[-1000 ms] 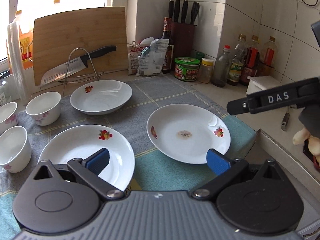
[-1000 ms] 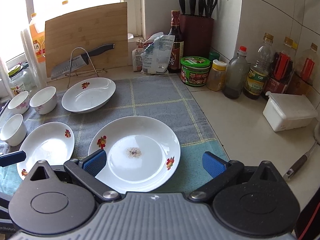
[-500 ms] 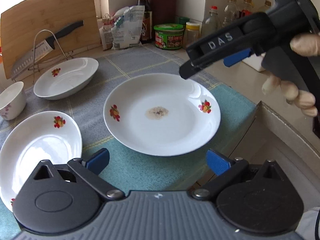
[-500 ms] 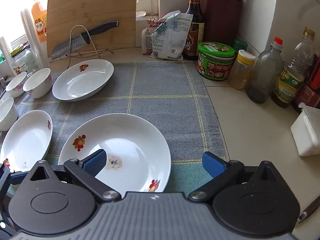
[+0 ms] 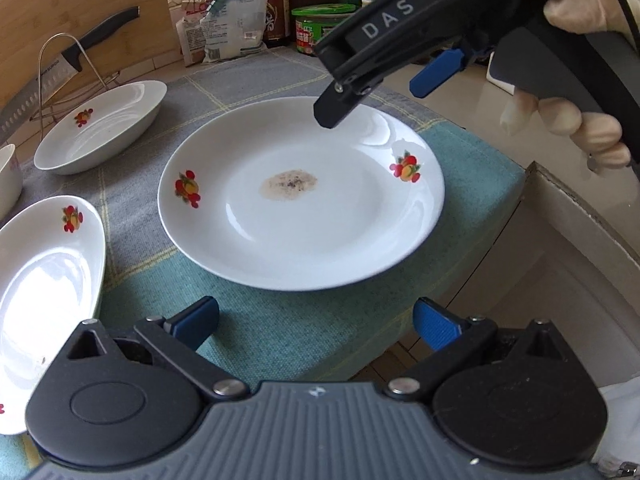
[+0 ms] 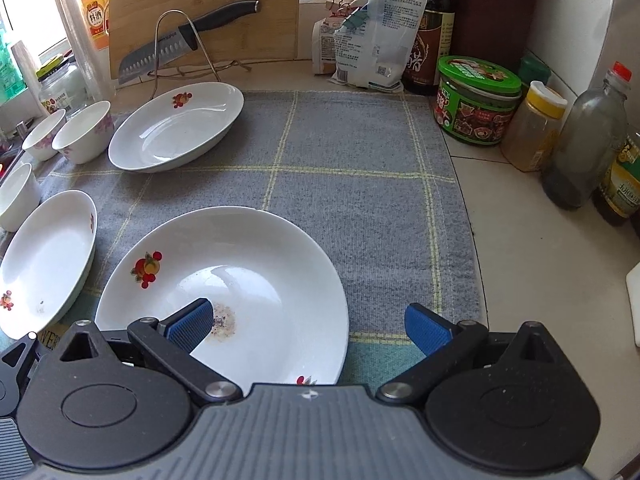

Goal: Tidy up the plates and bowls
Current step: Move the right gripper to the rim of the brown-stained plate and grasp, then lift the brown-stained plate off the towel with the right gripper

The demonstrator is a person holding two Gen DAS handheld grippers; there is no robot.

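White round plate (image 5: 300, 200) flat on the bench cloth (image 6: 352, 168), no long axis, stained centre up, both tongs released, right tongs (image 6: 308, 324) now lower over its near rim, left tongs (image 5: 316, 322) closer.

I stand at a pale stone counter (image 6: 532, 248) covered in part by a grey checked cloth (image 6: 352, 184), teal along the counter's near edge. White wall tiles (image 6: 576, 12) rise at the far right corner. Daylight pours through a window (image 6: 24, 8) at the far left edge, behind a leaning wooden cutting board (image 6: 204, 4). Below the counter's front edge I see pale cabinet fronts (image 5: 532, 288).
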